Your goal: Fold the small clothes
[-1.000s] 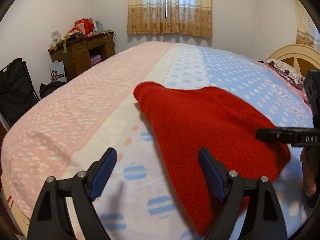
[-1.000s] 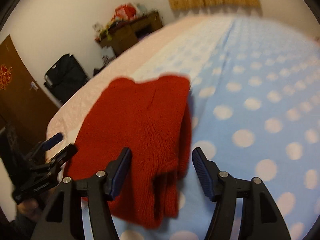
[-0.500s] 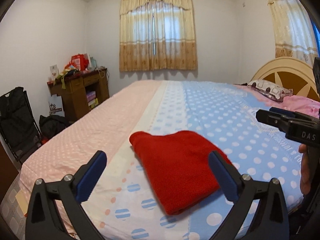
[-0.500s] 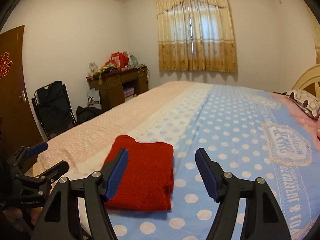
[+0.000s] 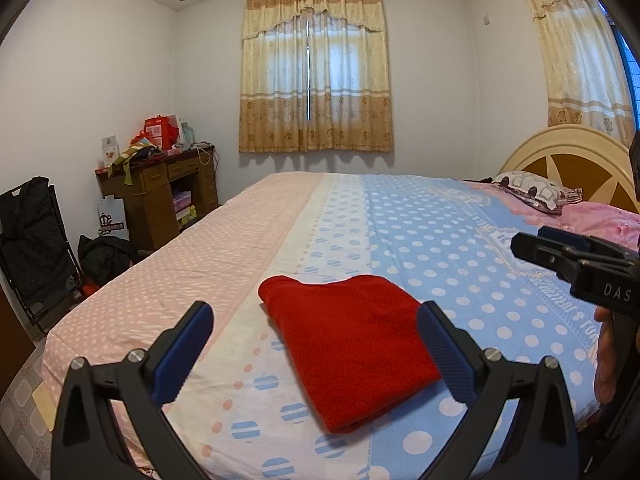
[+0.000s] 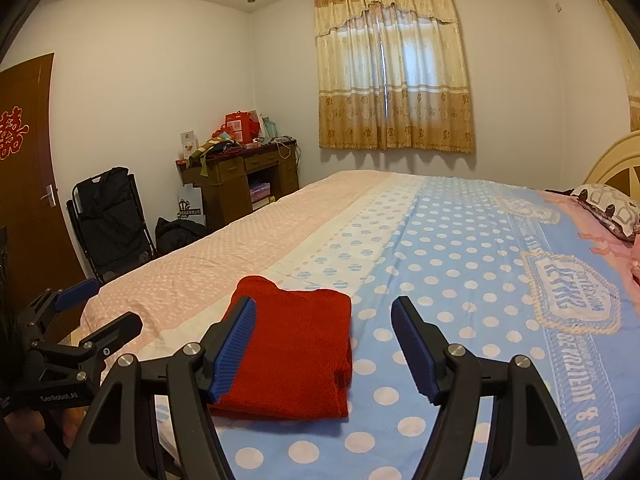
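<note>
While both hand-held grippers (image 5: pixel 316 354) (image 6: pixel 324 344) gape empty, the nubby red knit (image 5: pixel 352 344) lies folded square.

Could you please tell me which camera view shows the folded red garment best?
The left wrist view: the red garment lies whole between the fingers, with only its right corner clipped. In the right wrist view the near-left finger hides part of its left edge.

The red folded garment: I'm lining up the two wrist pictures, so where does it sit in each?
Left wrist: red folded garment lies low centre on the bed.
Right wrist: it lies lower left of centre, partly behind one finger.
Shared landmark: the curtained window.
</note>
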Demonstrator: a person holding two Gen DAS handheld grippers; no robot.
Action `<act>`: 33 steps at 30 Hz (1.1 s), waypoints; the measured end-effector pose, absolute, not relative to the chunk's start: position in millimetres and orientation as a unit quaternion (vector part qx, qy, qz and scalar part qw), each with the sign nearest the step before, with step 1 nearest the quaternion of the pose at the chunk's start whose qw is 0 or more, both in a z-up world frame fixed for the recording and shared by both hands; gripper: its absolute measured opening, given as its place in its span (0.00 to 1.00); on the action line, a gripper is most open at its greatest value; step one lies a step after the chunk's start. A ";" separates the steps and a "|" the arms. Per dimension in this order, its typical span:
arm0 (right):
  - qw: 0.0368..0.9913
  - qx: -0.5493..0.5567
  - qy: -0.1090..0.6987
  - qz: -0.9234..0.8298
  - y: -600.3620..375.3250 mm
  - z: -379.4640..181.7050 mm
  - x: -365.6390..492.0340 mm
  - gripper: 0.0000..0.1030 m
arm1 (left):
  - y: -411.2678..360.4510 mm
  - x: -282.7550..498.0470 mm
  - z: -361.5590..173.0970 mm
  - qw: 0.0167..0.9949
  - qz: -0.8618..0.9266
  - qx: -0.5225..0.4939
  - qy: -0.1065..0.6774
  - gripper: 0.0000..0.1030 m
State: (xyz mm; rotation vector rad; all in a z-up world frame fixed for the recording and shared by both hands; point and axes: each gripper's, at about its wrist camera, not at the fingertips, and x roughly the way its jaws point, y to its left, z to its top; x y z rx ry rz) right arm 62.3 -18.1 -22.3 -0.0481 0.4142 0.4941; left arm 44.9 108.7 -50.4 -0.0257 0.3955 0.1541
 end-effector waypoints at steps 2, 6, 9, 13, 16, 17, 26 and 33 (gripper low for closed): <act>0.948 -0.023 0.206 0.243 -17.1 -24.0 62.7 0.69 | 108.7 44.9 -50.2 0.977 0.077 -0.013 0.197 1.00; 0.947 -0.024 0.210 0.243 -15.8 -26.6 61.5 0.69 | 107.0 44.1 -51.2 0.978 0.075 -0.011 0.196 1.00; 0.946 -0.023 0.212 0.243 -15.3 -29.3 62.9 0.69 | 107.1 42.9 -51.9 0.978 0.074 -0.010 0.196 1.00; 0.946 -0.022 0.214 0.243 -16.0 -30.8 63.0 0.69 | 106.4 42.8 -51.8 0.978 0.075 -0.010 0.196 1.00; 0.945 -0.022 0.215 0.244 -16.1 -31.6 63.4 0.69 | 106.4 43.1 -51.9 0.978 0.075 -0.010 0.196 1.00; 0.945 -0.021 0.215 0.245 -16.4 -32.0 63.3 0.69 | 106.4 43.1 -52.0 0.978 0.075 -0.010 0.197 1.00; 0.944 -0.022 0.218 0.246 -13.6 -34.9 60.3 0.69 | 105.0 42.2 -52.6 0.978 0.074 -0.010 0.196 1.00; 0.944 -0.021 0.217 0.247 -12.2 -35.8 58.6 0.69 | 104.5 42.0 -52.3 0.978 0.074 -0.009 0.196 1.00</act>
